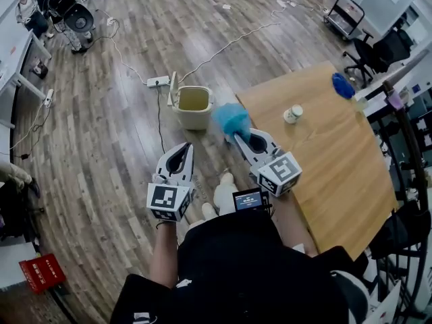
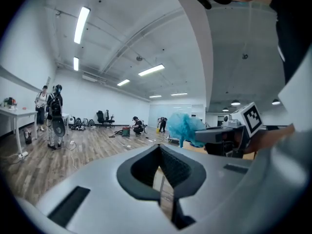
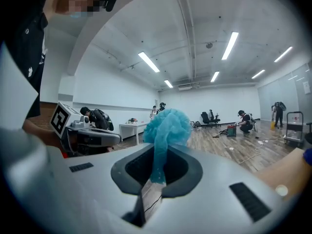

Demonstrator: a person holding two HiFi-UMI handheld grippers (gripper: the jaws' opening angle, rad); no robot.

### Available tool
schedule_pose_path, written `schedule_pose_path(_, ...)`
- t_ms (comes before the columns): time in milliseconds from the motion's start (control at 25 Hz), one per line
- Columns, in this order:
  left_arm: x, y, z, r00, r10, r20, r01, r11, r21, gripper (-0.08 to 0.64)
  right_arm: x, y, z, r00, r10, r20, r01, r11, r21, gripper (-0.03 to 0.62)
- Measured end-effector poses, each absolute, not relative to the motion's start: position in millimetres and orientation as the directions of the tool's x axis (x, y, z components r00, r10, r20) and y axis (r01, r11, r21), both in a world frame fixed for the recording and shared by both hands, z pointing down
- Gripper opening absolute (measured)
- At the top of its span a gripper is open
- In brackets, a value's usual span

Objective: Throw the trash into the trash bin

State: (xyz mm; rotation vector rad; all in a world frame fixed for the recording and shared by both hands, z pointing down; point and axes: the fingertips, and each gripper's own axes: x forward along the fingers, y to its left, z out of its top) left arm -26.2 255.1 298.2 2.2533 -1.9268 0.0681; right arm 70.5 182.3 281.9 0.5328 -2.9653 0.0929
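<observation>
Blue fluffy wad of trash (image 1: 233, 119) is pinched at the tip of the right gripper (image 1: 239, 138) in the head view. It is held above the wood-plank floor (image 1: 101, 147), just right of the open beige plastic trash bin (image 1: 194, 108) and not inside it. The left gripper (image 1: 183, 148) is held alongside, its jaws meeting at the tips with nothing in them. A light wooden table (image 1: 331, 174) stands to the right, with a small white jar (image 1: 292, 114) on it.

In the left gripper view, the left gripper (image 2: 159, 149) has its jaws pressed together and bare. The blue wad (image 2: 186, 126) shows off to the right, sticking out beyond the other gripper.

In the right gripper view, the right gripper (image 3: 157, 155) has its jaws clamped on a thin tail of the wad (image 3: 167, 126), whose puffy bulk bunches out past the tips.
</observation>
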Motion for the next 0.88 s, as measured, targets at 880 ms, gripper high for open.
schedule_pose_path(880, -200, -47, 286, 0.09, -0.973, 0.213, -0.995, -0.076, 0.071, -0.003, -126, -151, 275, -0.953, -0.295, 0.068, -0.302, 0.939, -0.166, 0.011)
